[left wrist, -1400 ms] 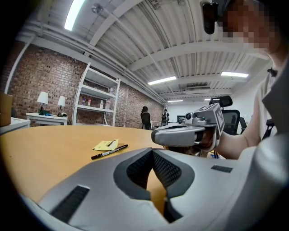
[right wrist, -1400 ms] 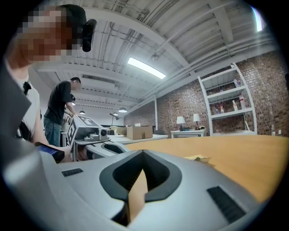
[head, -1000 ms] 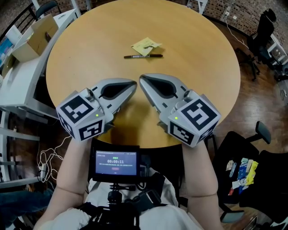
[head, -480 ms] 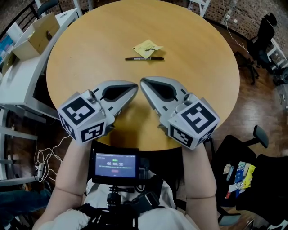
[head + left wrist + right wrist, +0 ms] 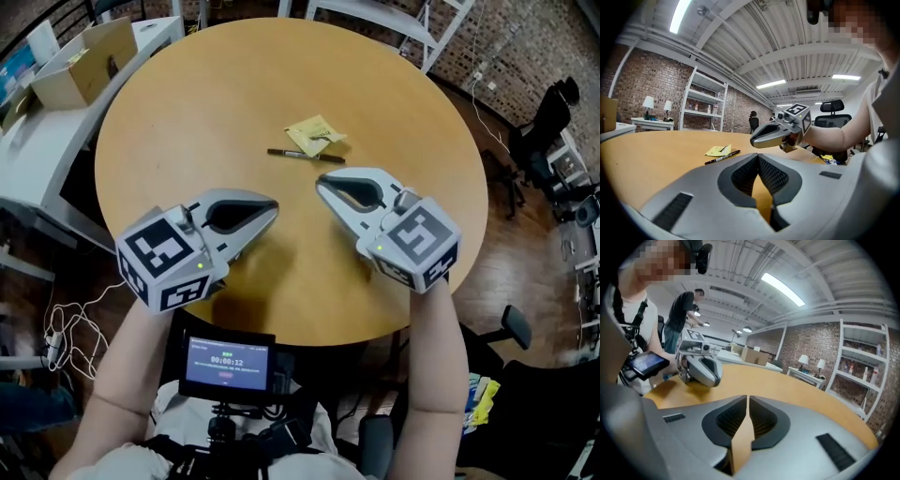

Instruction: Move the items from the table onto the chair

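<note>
A black pen lies on the round wooden table, with a yellow sticky note pad just beyond it. The left gripper view shows the pen and the pad too. My right gripper hovers just short of the pen. Its jaws have just been opening and stand a thin slit apart with nothing between them. My left gripper hangs lower left of it, tips touching, empty. Each gripper view shows the other gripper.
A cardboard box sits on a white desk at the upper left. Beside the table at the lower right stands a dark chair with colourful packets on it. Another office chair is at the right. A small screen hangs at the person's chest.
My right gripper has moved forward and to the right, away from the left one and nearer the pen, and has rolled. The left gripper has kept its place.
</note>
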A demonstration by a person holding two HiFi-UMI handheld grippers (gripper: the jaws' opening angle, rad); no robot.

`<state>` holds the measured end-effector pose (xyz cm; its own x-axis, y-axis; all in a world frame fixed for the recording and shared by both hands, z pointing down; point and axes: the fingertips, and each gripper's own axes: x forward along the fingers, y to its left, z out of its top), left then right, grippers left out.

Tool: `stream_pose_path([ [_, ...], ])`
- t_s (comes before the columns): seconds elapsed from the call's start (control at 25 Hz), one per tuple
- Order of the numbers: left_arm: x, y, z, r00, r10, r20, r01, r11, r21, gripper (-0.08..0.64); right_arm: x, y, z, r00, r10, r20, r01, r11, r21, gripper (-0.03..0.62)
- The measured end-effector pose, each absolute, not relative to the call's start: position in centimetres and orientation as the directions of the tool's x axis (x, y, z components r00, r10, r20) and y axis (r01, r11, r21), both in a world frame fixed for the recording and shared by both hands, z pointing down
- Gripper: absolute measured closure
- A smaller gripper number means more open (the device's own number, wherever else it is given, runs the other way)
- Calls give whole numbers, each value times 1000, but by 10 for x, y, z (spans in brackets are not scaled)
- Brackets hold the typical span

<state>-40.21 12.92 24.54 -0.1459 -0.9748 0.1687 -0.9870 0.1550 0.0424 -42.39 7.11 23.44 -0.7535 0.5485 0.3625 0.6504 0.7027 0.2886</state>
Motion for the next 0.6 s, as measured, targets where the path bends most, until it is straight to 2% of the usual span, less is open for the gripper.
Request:
stream_pose_path([
  [0.08,-401,129,245,-148,-975,164,-987,156,40,554,-438,54,245,-733,523,436,668,676,312,561],
  [0.12,-401,130,246,-148,-975,164,-987,156,38,554,-445,45,252,-718,514,470,678,671,301,528],
  [0.16,-401,130,246,-149,-975,165,-987,157,37,554,-452,37,260,-700,505,505,688,667,287,466],
  [0.2,-401,130,246,-149,-975,166,-987,157,36,554,-459,28,269,-685,492,538,695,662,279,451],
  [0.36,-397,129,247,-125,-978,166,-990,133,36,554,-479,5,288,-653,446,612,710,642,290,451],
  [0.6,-396,126,246,-115,-980,165,-992,122,33,554,-496,2,299,-556,476,682,764,615,194,451],
])
